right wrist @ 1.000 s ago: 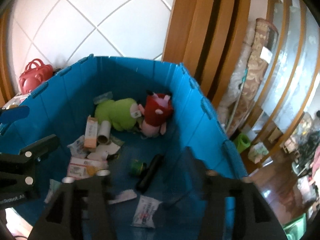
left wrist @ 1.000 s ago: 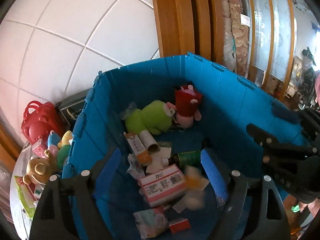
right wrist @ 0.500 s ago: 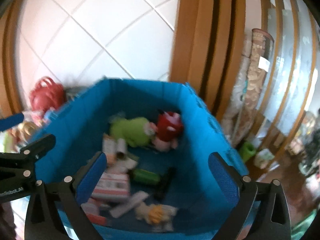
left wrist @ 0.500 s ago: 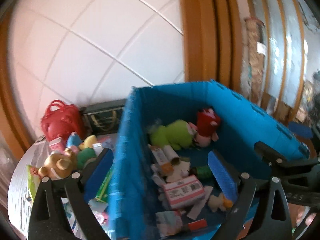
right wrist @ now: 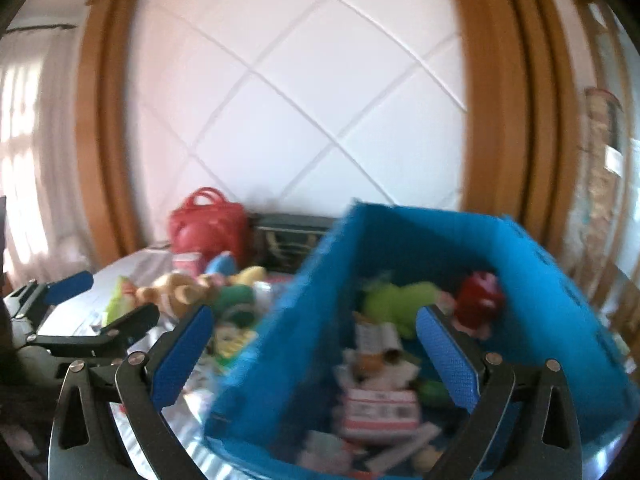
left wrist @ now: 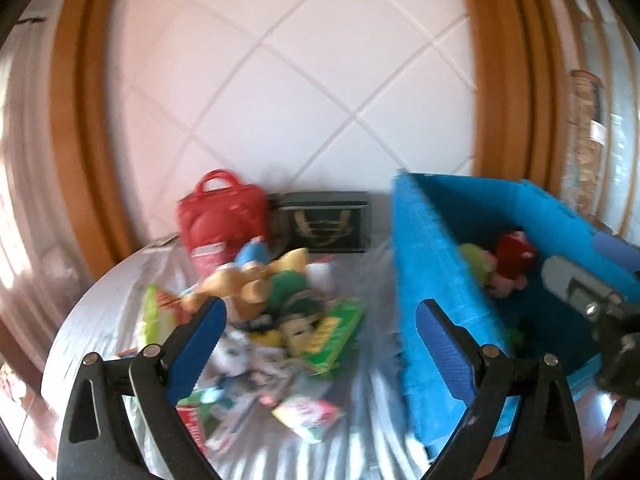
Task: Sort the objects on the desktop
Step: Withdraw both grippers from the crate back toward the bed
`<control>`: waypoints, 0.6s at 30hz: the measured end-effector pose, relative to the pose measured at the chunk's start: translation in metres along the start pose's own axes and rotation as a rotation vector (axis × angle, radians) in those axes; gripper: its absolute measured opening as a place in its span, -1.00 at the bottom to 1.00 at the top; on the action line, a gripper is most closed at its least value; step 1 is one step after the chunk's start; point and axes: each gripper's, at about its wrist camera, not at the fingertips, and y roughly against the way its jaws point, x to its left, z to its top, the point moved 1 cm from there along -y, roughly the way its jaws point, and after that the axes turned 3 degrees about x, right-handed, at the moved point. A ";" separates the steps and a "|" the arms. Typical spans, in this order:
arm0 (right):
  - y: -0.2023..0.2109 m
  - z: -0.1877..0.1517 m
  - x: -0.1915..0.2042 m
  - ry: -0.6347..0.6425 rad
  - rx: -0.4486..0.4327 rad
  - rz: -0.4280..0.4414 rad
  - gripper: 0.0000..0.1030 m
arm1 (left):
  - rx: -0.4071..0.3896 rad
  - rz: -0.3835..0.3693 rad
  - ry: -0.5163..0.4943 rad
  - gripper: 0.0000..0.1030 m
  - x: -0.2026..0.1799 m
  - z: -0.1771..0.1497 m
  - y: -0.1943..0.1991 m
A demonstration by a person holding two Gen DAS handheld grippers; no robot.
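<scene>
A blue bin stands at the right of the table; it also shows in the right wrist view. It holds a green plush, a red plush, a pink-and-white box and small items. A pile of toys and packets lies on the table left of the bin, with a tan plush on top. My left gripper is open and empty above the pile. My right gripper is open and empty over the bin's near left wall. Both views are blurred.
A red bag and a dark box stand at the back against the white tiled wall. The table has a silvery cover and a round left edge. Wooden frames flank the wall.
Both grippers have swung left and pulled back from over the bin. The left one now faces the toy pile on the table. Both stay open and empty.
</scene>
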 end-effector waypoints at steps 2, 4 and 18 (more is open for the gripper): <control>-0.005 0.000 0.031 0.034 -0.025 0.042 1.00 | 0.007 0.051 0.023 0.88 0.032 -0.011 -0.002; -0.012 -0.001 0.055 0.060 -0.028 0.085 1.00 | 0.024 0.089 0.049 0.88 0.059 -0.019 -0.006; -0.112 -0.066 0.189 0.176 0.217 0.228 1.00 | 0.285 0.269 0.210 0.88 0.207 -0.123 -0.071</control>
